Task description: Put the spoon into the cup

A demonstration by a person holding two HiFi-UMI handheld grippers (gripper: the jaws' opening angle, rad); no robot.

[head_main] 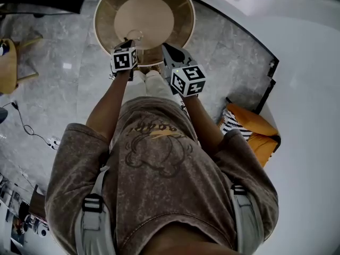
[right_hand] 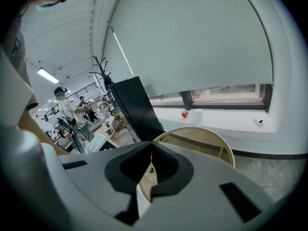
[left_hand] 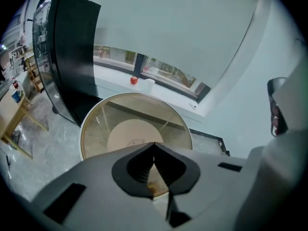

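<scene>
Left gripper (left_hand: 154, 146) and right gripper (right_hand: 152, 143) both with jaws together, nothing seen between them, above round tan table (head_main: 156, 7); clear cup (head_main: 134, 35) on it just beyond left gripper; spoon not made out; shirt print (head_main: 154, 129) illegible.

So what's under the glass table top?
A round tan shelf and thin struts show through the top. The left gripper and right gripper hide the near part.

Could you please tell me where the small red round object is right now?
The red object sits on the white window sill beyond the round table, just right of the black cabinet in the left gripper view.
</scene>
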